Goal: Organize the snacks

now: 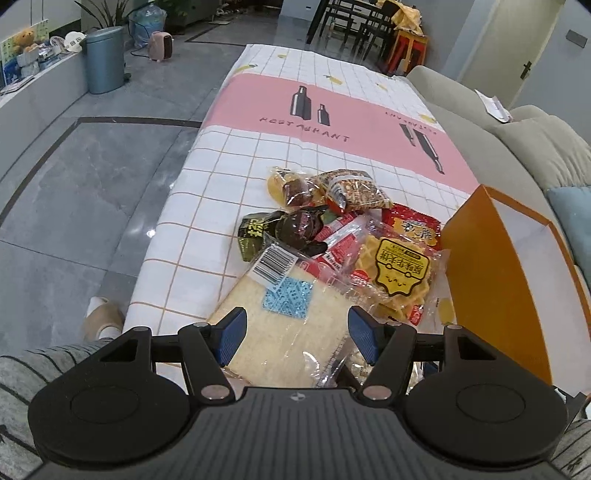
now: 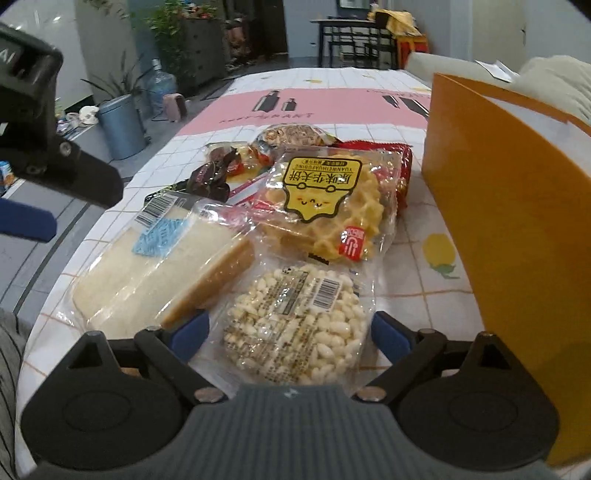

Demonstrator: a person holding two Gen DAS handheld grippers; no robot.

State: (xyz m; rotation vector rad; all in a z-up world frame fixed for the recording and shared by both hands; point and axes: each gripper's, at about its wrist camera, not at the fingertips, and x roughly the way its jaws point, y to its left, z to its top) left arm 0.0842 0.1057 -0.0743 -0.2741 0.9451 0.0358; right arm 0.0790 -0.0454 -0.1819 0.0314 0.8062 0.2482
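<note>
The snacks lie heaped on the worktop (image 1: pixel 221 177) beside an orange bag (image 1: pixel 491 266) that probably awaits them. Left tongs (image 1: pixel 297 334) hang released over the bread pack (image 1: pixel 288 325); right tongs (image 2: pixel 290 332), also released, straddle the puffed-rice pack (image 2: pixel 295 321), ready to grasp.

Floor (image 1: pixel 74 192): grey stone tiles with a dark inlaid border line, glossy, showing small light reflections. Bench (image 1: pixel 229 177): covered by a white grid-pattern cloth with a pink band printed with bottles and lettering. Sofa (image 1: pixel 517 147): beige, along one long side of the bench, with a light blue cushion (image 1: pixel 572 210). Bin (image 1: pixel 104 59): grey-blue, cylindrical, standing beside a low ledge. Heater (image 1: pixel 160 45): small, pink, on the floor near the bin. Water bottle (image 2: pixel 162 86): large, blue, near potted plants (image 2: pixel 122 85). Far end: dark dining table and chairs (image 1: pixel 354 22). Door (image 1: pixel 517 48): white, dark handle.
</note>
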